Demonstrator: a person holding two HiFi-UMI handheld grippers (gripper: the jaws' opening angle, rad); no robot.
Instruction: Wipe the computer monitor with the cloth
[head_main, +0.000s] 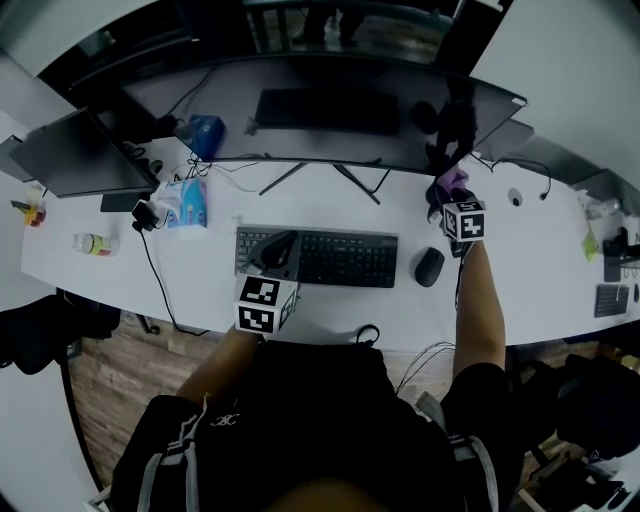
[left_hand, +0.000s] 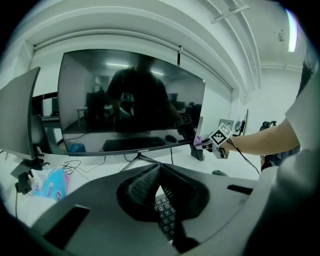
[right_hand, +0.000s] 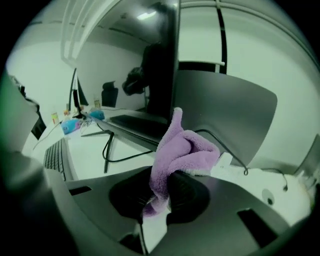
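Observation:
The wide curved monitor (head_main: 320, 110) stands dark at the back of the white desk (head_main: 200, 280); it also fills the left gripper view (left_hand: 130, 100). My right gripper (head_main: 447, 200) is at the monitor's right end, shut on a purple cloth (head_main: 452, 181). In the right gripper view the cloth (right_hand: 182, 150) bunches up out of the jaws (right_hand: 162, 192), close to the screen's edge (right_hand: 167, 65). My left gripper (head_main: 279, 250) hovers over the left part of the keyboard (head_main: 335, 258), its jaws (left_hand: 159, 170) shut on nothing. From there the right gripper (left_hand: 207, 143) and cloth (left_hand: 198, 142) show at the screen's lower right corner.
A black mouse (head_main: 429, 266) lies right of the keyboard. A tissue pack (head_main: 187, 203), a blue box (head_main: 205, 135), a small bottle (head_main: 92, 243) and cables sit at the left, by a second screen (head_main: 80, 155). A grey panel (right_hand: 225, 115) stands behind the monitor's right end.

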